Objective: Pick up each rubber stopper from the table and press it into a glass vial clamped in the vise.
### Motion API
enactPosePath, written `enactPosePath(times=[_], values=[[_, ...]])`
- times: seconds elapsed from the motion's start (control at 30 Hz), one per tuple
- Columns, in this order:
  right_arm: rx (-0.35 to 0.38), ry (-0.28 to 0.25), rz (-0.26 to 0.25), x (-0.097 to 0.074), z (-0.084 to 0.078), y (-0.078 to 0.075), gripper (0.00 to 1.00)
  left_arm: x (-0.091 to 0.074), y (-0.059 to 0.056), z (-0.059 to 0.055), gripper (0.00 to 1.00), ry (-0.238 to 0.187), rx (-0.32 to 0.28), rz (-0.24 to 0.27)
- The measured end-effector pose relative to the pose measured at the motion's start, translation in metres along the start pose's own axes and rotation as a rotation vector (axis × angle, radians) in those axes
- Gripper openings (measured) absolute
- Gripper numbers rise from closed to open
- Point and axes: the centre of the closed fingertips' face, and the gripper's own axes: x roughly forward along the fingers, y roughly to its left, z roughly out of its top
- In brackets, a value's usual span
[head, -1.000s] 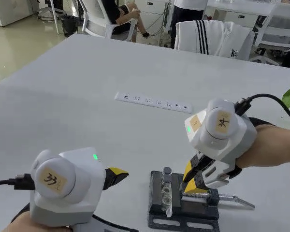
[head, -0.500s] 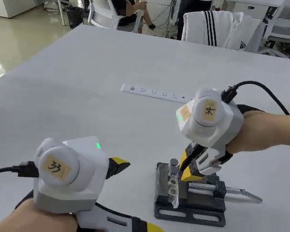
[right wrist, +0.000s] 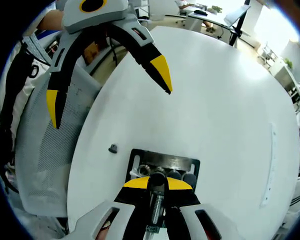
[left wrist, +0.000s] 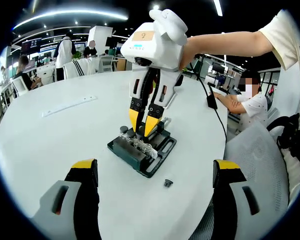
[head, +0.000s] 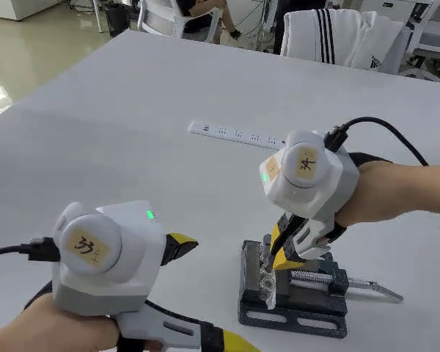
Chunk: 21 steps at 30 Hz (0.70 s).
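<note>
My right gripper pinches a dark rubber stopper just above the glass vials clamped in the black vise. My left gripper gapes wide, empty. A spare stopper lies on the white table near the vise.

Office: mesh chairs, power strip

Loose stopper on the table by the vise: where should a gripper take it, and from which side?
Grip the loose stopper across its round sides, coming straight down from above. It sits low and alone on bare table, clear of the vise. The open left gripper is free.
</note>
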Motion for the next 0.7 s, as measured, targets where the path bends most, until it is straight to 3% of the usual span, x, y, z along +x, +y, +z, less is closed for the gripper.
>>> enactPosePath(times=[0.7], values=[[0.009, 0.019, 0.006, 0.0061, -0.0015, -0.0019, 0.06, 0.0011, -0.0008, -0.0038, 0.93, -0.003, -0.021, -0.005]])
